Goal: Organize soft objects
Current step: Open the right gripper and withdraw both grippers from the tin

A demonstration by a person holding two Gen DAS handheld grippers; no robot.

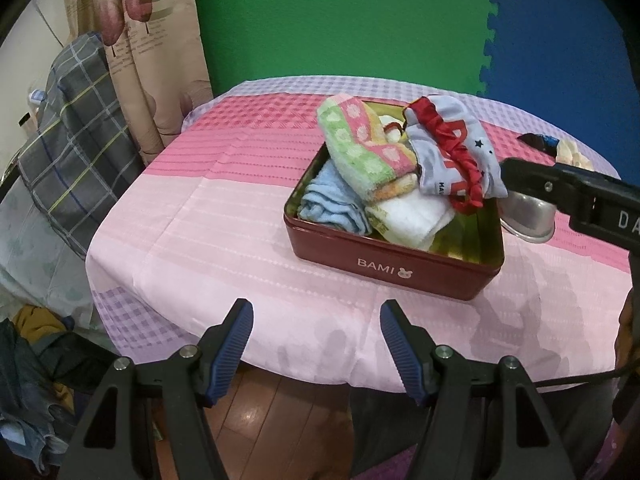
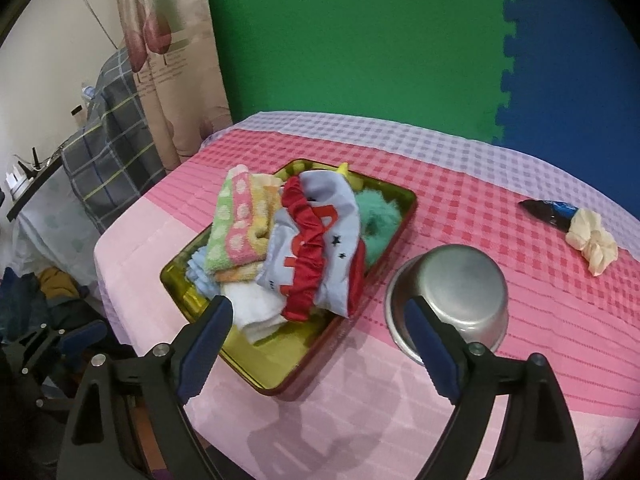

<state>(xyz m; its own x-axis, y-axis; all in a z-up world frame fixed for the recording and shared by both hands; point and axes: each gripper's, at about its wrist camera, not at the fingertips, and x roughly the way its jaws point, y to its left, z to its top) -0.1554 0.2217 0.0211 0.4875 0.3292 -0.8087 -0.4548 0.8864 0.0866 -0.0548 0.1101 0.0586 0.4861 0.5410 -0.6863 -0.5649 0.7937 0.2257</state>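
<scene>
A red BAMI tin (image 1: 384, 268) (image 2: 276, 364) sits on the pink tablecloth, packed with soft things: a green and pink towel (image 1: 356, 140) (image 2: 236, 220), a blue cloth (image 1: 332, 204), a white towel (image 1: 412, 216) (image 2: 256, 304), a grey pouch with a red ruffle (image 1: 452, 152) (image 2: 320, 248) on top, and a teal fluffy piece (image 2: 376, 220). A cream scrunchie (image 2: 592, 240) (image 1: 572, 152) lies apart at the far right. My left gripper (image 1: 316, 328) is open and empty at the table's near edge. My right gripper (image 2: 320, 328) is open and empty over the tin's near corner.
An upturned steel bowl (image 2: 448, 300) (image 1: 528, 216) stands right of the tin. A dark blue wrapper (image 2: 548, 208) lies beside the scrunchie. A plaid cloth (image 1: 76, 128) and curtain hang to the left. Clothes pile on the floor at the lower left (image 1: 36, 360).
</scene>
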